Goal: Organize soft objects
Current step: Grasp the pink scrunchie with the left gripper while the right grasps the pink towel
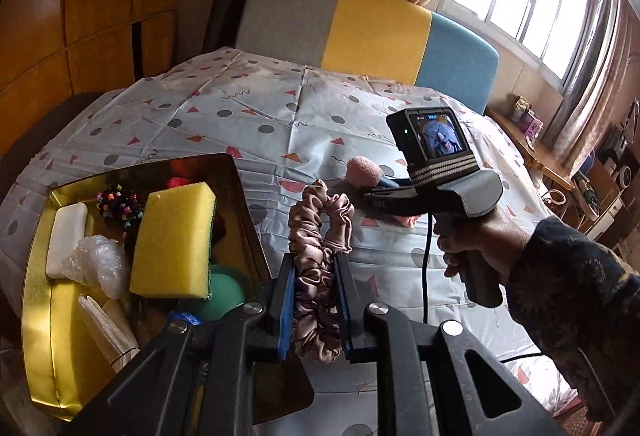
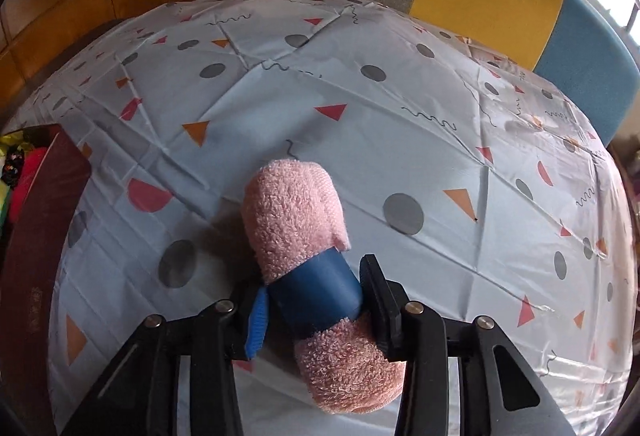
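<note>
Right, at this frame your left gripper (image 1: 314,300) was clamped tight on the mauve scrunchie (image 1: 318,236), held just right of the gold tray (image 1: 38,300). Your right gripper (image 2: 316,306) was narrowed around the blue band of the pink towel roll (image 2: 298,232), right of the tray on the tablecloth (image 2: 400,124); pads at the band, firm grip not confirmed. My read: you needed to squeeze on the band, lift level, and drop both into the tray's free space beside the yellow sponge (image 1: 172,240).
</note>
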A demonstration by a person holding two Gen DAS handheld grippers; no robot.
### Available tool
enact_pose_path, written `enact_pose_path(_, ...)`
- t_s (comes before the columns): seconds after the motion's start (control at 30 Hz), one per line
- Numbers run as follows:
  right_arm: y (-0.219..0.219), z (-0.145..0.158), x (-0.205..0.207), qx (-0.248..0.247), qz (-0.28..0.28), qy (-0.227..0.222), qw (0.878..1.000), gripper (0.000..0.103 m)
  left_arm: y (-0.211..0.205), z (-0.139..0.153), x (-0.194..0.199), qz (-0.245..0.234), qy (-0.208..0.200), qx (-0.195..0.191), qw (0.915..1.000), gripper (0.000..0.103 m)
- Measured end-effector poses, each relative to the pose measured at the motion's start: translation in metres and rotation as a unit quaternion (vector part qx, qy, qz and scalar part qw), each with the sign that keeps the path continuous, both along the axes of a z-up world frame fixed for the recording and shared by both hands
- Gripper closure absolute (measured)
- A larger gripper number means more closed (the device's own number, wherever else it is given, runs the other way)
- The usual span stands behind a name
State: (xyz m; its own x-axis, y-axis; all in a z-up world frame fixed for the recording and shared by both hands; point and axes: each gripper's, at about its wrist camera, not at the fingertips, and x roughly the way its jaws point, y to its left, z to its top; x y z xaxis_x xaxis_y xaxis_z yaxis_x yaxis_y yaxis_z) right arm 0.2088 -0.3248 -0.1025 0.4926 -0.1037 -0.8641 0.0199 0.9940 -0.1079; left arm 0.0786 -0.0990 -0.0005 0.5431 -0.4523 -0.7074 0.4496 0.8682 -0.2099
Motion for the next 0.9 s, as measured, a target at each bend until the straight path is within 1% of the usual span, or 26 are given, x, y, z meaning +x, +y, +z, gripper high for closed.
enact_pose_path(0.07,0.013,0.005,-0.015,-0.004,0.01,-0.008,1.0,0.061,0.004,0.003,-0.002,0.003,-0.005,0.0,1.0,0.086)
enact_pose_path(0.23,0.034,0.018,-0.066,0.052,0.006,-0.03,0.998,0.06,0.019,0.007,-0.006,0.024,-0.005,0.0,0.9997,0.086)
enact_pose_path(0.33,0.046,0.018,-0.1,0.076,-0.003,-0.041,0.996,0.06,0.03,0.008,-0.009,0.039,-0.011,0.008,0.9991,0.086)
enact_pose_path(0.4,0.055,0.016,-0.118,0.078,-0.005,-0.047,0.996,0.06,0.038,0.009,-0.012,0.049,-0.014,0.012,0.9986,0.086)
enact_pose_path(0.5,0.067,0.008,-0.138,0.069,-0.006,-0.051,0.996,0.06,0.051,0.01,-0.017,0.067,-0.019,0.016,0.9974,0.086)
enact_pose_path(0.6,0.073,-0.003,-0.145,0.056,-0.006,-0.048,0.997,0.06,0.063,0.012,-0.021,0.082,-0.026,0.021,0.9961,0.086)
enact_pose_path(0.73,0.077,-0.007,-0.146,0.036,-0.008,-0.057,0.998,0.06,0.08,0.014,-0.024,0.104,-0.03,0.025,0.9938,0.086)
enact_pose_path(0.9,0.072,-0.013,-0.148,0.041,-0.014,-0.076,0.996,0.06,0.1,0.011,-0.028,0.127,-0.029,0.03,0.991,0.086)
